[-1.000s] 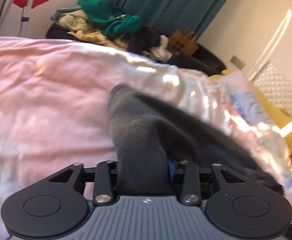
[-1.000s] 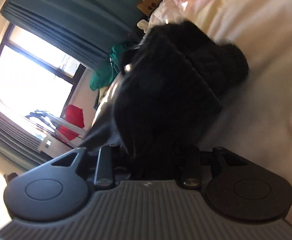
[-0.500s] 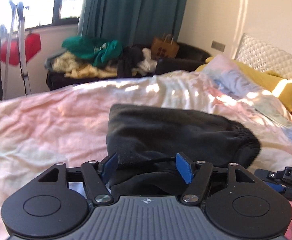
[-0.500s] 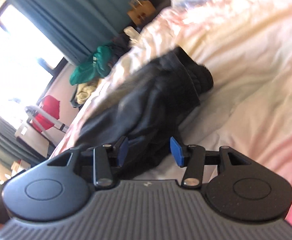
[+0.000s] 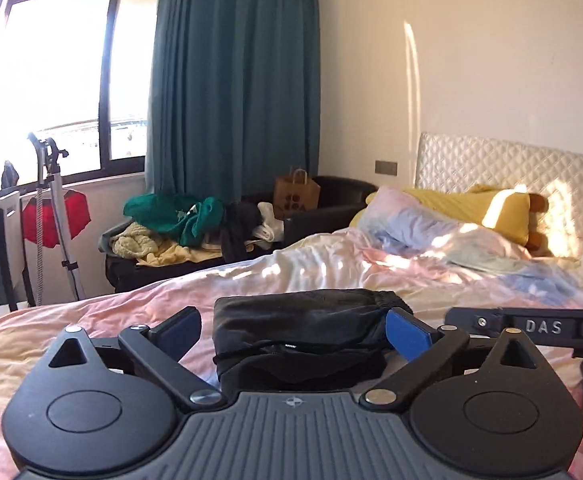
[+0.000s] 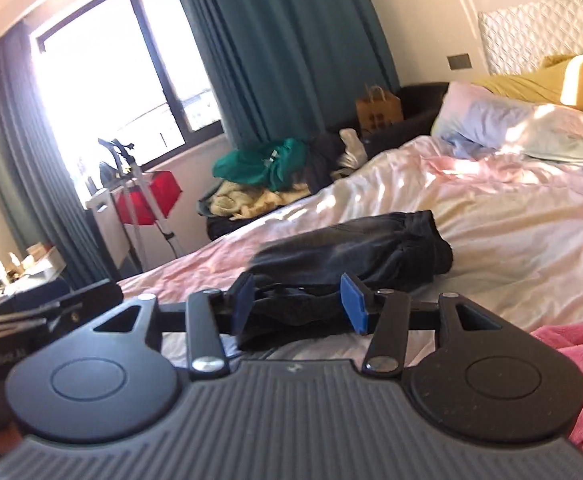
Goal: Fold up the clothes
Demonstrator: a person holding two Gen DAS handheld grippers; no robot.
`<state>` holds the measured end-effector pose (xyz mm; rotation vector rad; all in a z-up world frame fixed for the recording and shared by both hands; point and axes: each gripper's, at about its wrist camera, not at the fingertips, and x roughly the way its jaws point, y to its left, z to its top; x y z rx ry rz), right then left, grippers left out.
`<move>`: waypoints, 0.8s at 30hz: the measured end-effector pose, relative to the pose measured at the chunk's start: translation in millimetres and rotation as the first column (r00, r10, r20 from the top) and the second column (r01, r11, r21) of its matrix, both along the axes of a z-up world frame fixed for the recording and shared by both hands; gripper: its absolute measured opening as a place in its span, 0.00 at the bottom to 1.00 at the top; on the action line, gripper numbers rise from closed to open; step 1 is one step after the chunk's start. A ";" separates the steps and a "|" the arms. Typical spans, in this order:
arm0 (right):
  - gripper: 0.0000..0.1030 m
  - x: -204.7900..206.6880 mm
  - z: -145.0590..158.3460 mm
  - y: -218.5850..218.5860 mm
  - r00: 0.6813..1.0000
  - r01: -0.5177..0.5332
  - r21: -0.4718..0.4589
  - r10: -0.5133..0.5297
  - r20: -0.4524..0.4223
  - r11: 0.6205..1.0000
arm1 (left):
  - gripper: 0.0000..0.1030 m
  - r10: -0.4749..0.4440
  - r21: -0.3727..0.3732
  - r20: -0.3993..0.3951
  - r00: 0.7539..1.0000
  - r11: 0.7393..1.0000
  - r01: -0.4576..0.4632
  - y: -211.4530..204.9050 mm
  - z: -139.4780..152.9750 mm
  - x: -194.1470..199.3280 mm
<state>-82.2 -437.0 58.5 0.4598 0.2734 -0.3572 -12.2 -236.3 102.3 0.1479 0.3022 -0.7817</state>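
Observation:
A folded black garment [image 5: 303, 320] with an elastic waistband lies flat on the pink and white bedspread [image 5: 91, 332]. My left gripper [image 5: 297, 332] hovers just in front of it and above the bed. Its jaws are opening and stand very wide, and the blue pads [image 5: 407, 336] touch no cloth. My right gripper [image 6: 298, 303] is also pulled back from the black garment [image 6: 351, 248]. Its jaws are opening too, about half apart; cloth shows through the gap but lies on the bed behind them. The right gripper's body [image 5: 531, 326] shows at the right of the left wrist view.
A pink fluffy garment [image 6: 571, 356] lies at the near right on the bed. Pillows [image 5: 431, 228] and a quilted headboard [image 5: 503, 164] are at the far right. A dark couch holds a clothes pile [image 5: 171, 224] and a paper bag [image 5: 295, 196]. A steamer stand [image 5: 51, 208] is by the window.
Both grippers let go of the black garment, opened, and drew back and up while rolling level. The garment now rests folded on the bed.

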 end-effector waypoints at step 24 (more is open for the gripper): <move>1.00 53.0 -69.3 59.6 0.994 0.066 -0.284 -0.088 -0.064 0.956 | 1.00 0.180 0.067 -0.066 0.981 0.982 -0.176 46.9 -77.5 42.6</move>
